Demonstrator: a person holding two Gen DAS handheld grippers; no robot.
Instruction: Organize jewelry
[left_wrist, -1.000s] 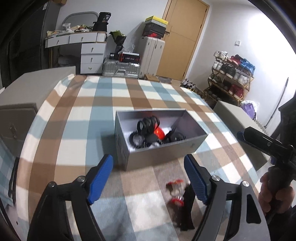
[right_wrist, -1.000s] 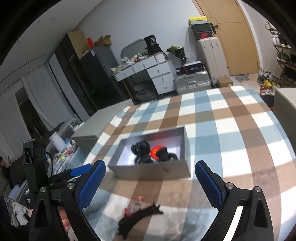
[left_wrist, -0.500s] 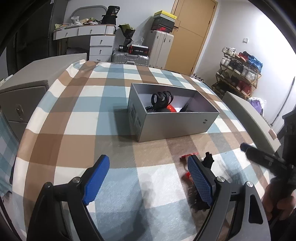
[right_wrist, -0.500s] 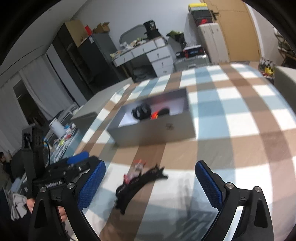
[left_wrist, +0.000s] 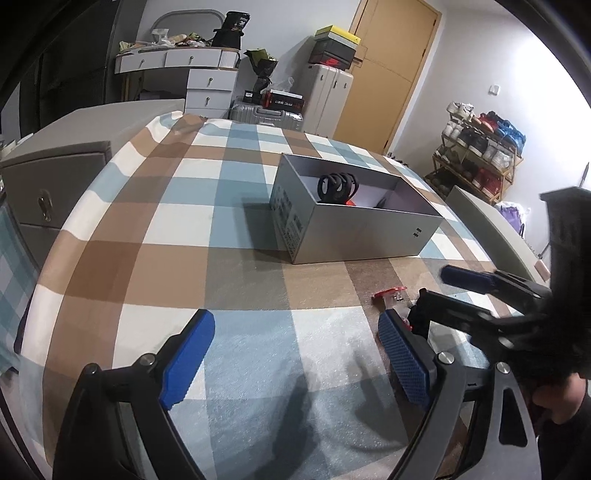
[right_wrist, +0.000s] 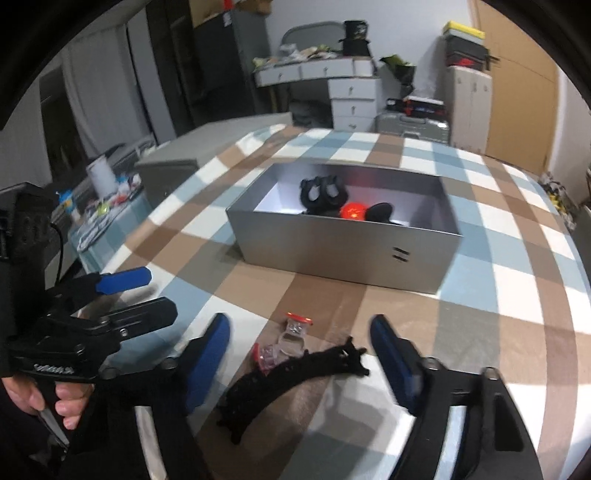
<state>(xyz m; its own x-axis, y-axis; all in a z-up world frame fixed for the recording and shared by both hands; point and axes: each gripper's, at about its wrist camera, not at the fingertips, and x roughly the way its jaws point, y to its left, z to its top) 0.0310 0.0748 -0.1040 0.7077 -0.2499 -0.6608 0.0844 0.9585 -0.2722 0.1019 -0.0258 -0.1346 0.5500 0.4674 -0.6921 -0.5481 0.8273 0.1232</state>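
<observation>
A grey open box sits on the checked tablecloth and holds black hair ties and a red piece. A black headband and two clear clips with red ends lie on the cloth in front of the box. My right gripper is open, low over the cloth, with the headband and clips between its fingers. My left gripper is open and empty, left of the clips. The right gripper also shows in the left wrist view.
The checked tablecloth covers the table. Grey cabinets stand along its left side. A white drawer unit, suitcases, a door and a shoe rack are beyond. A cluttered side surface lies left of the table.
Both grippers have drawn back from the box and dropped lower. The right gripper has come down around the headband and clips. The left gripper has shifted left of them.
</observation>
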